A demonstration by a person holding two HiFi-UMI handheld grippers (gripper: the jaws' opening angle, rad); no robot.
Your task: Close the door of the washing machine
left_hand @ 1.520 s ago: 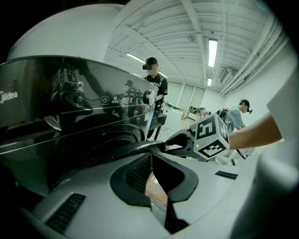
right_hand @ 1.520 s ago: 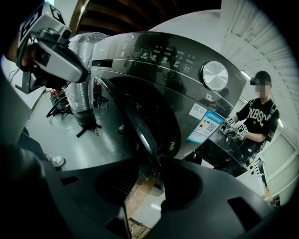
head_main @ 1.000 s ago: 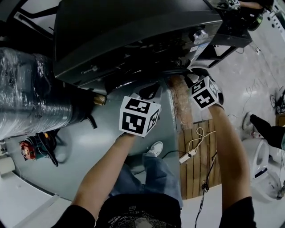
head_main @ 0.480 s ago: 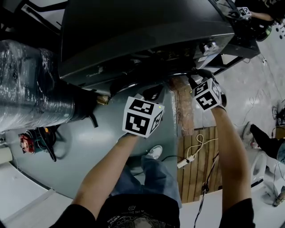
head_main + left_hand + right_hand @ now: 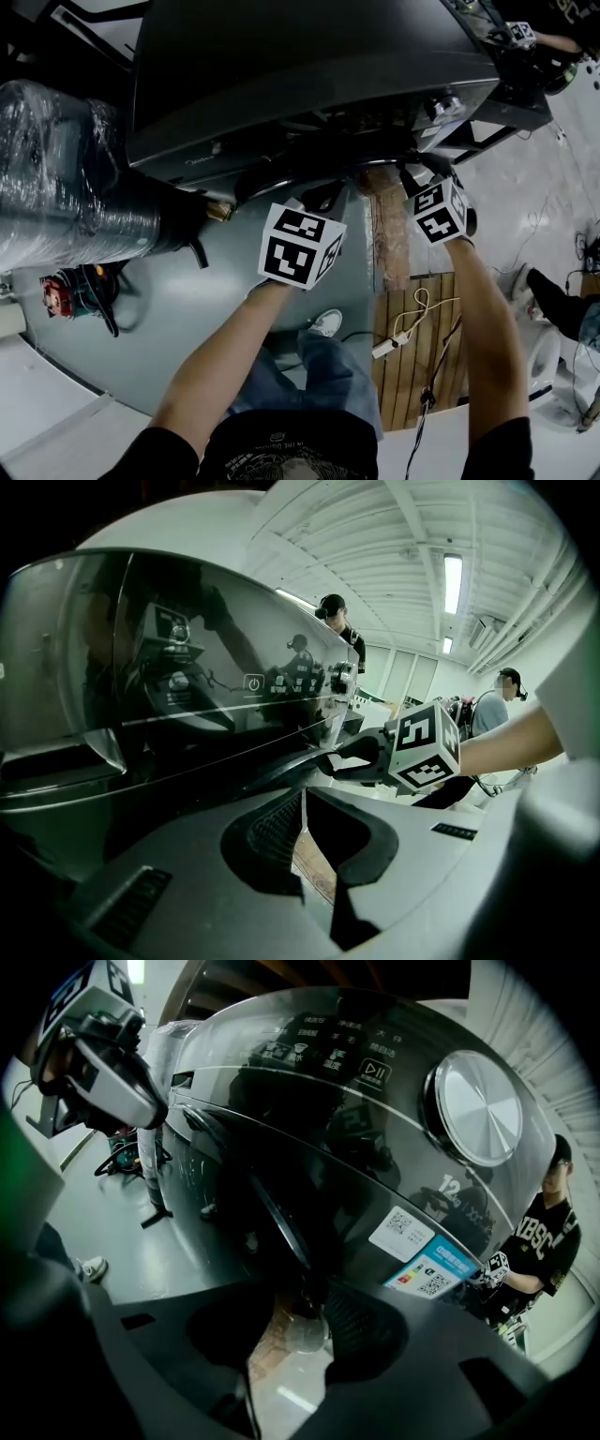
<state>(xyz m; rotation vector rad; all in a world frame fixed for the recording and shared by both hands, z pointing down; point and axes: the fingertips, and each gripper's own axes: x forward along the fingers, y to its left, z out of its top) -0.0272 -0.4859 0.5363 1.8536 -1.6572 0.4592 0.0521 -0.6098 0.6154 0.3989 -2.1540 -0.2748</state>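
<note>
The dark washing machine (image 5: 300,66) fills the top of the head view, with its round door (image 5: 281,176) standing ajar below the control panel. In the right gripper view the door's edge (image 5: 281,1218) runs down between the jaws of my right gripper (image 5: 305,1326). Those jaws are opening and their pads stand off the rim. In the head view my right gripper (image 5: 412,169) is at the door's right edge. My left gripper (image 5: 323,197) hovers near the door's middle, open and empty. The left gripper view shows the left gripper (image 5: 302,855) facing the door rim (image 5: 272,771).
A plastic-wrapped cylinder (image 5: 56,187) lies left of the machine, with a red tool (image 5: 56,298) beneath it. A wooden pallet (image 5: 412,319) carrying a cable and power strip (image 5: 389,347) lies at the right. My leg and shoe (image 5: 326,314) are below. Another person (image 5: 539,1241) stands behind.
Both grippers have drifted a little across the front of the machine. The right gripper's jaws have widened at the door's edge.
</note>
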